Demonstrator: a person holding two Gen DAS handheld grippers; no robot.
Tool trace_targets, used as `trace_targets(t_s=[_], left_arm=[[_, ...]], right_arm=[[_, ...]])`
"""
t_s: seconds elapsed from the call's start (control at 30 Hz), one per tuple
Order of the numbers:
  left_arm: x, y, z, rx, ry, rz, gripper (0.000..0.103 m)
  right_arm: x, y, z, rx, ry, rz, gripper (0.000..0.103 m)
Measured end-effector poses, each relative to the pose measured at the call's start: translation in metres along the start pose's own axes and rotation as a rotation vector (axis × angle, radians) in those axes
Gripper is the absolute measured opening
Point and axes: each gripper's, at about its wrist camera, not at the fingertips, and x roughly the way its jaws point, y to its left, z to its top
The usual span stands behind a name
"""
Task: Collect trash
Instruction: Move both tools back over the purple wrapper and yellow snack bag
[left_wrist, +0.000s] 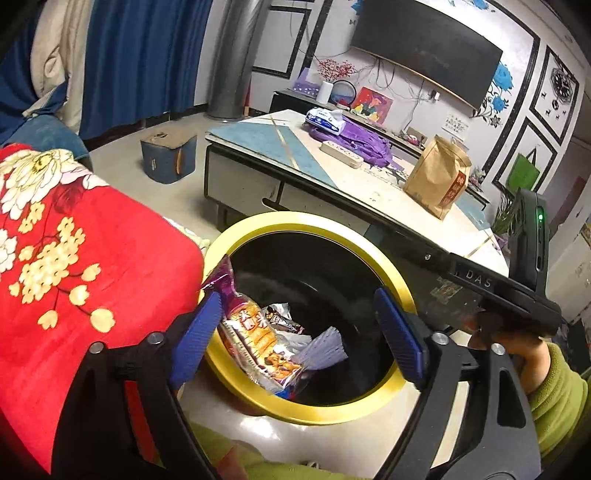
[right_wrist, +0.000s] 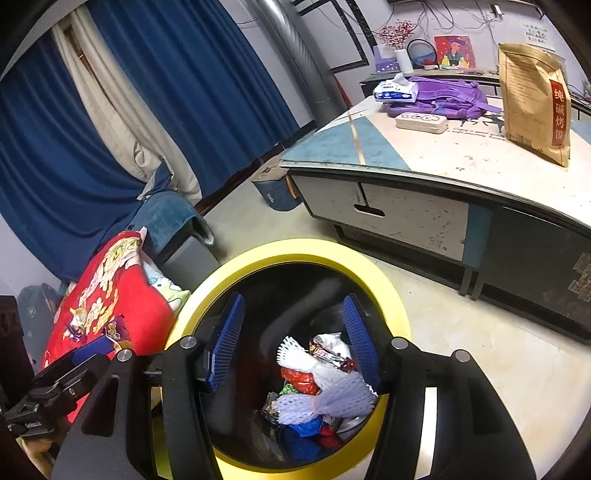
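Left gripper (left_wrist: 301, 328) is spread wide over the yellow-rimmed trash bin (left_wrist: 258, 225), nothing clamped; a snack wrapper (left_wrist: 255, 332) is seen just beside its left pad, contact unclear. Right gripper (right_wrist: 295, 343) is likewise held apart over the bin, empty. White foam netting (right_wrist: 325, 387) and candy wrappers are piled inside the bin. Red floral blanket (left_wrist: 74, 240) lies just beside the bin.

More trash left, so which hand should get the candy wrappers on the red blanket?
Probably left. The left gripper hangs open at the bin's blanket-side rim, beside the candy wrappers; the right gripper is over the bin's middle.
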Motion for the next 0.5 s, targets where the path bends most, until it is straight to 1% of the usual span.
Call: trace_targets(t_s=[0.03,0.07,0.13,0.2,0.3,0.47,0.5], left_arm=[[-0.003,0.001,0.000,-0.008,-0.006,0.000,0.084],[-0.006,0.004,0.000,-0.019,-0.017,-0.004,0.086],[-0.012,0.008,0.002,-0.037,-0.035,-0.009,0.087],[-0.019,0.014,0.004,-0.066,-0.065,-0.028,0.092],[-0.029,0.022,0.008,-0.102,-0.102,-0.041,0.092],[-0.049,0.037,0.008,-0.156,-0.162,-0.004,0.092],[-0.055,0.042,0.008,-0.169,-0.180,0.012,0.092]], right_arm=[[0.000,0.003,0.001,-0.006,0.001,0.008,0.054],[0.000,0.005,0.002,-0.013,0.001,0.013,0.054],[0.000,0.014,0.004,-0.033,0.000,0.027,0.054],[-0.002,0.025,0.008,-0.057,-0.008,0.040,0.054],[-0.006,0.039,0.016,-0.085,-0.025,0.057,0.054],[-0.008,0.074,0.025,-0.163,-0.038,0.095,0.056],[-0.007,0.084,0.027,-0.180,-0.038,0.106,0.056]])
